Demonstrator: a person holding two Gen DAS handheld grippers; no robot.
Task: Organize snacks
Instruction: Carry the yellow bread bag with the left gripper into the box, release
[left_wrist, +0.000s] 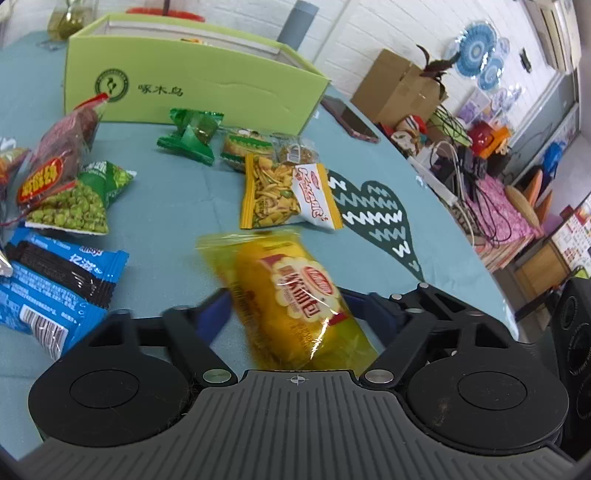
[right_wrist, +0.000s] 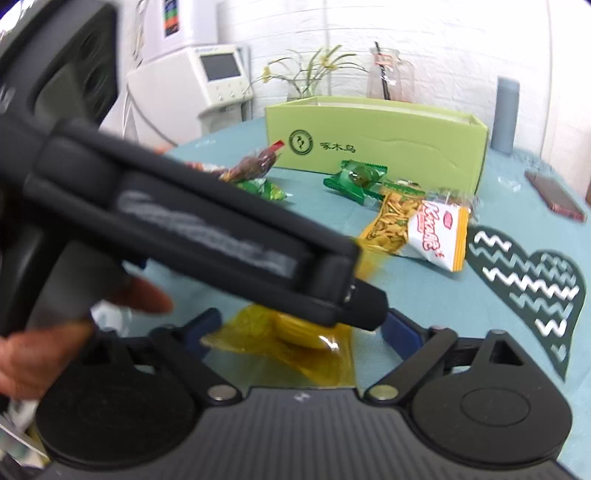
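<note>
Closely ahead in the left wrist view, a yellow bread packet is seen between the spread blue fingers of the left gripper; whether it is pinched cannot be told, as the packet is blurred. Bare blue tablecloth lies between it and the green box at the far edge. A blue wafer packet is cut off at the left.

From the right wrist view, the right gripper is seen wide apart around the same packet, mostly hidden by the left tool's blurred black body. Only here is a hand shown.
</note>
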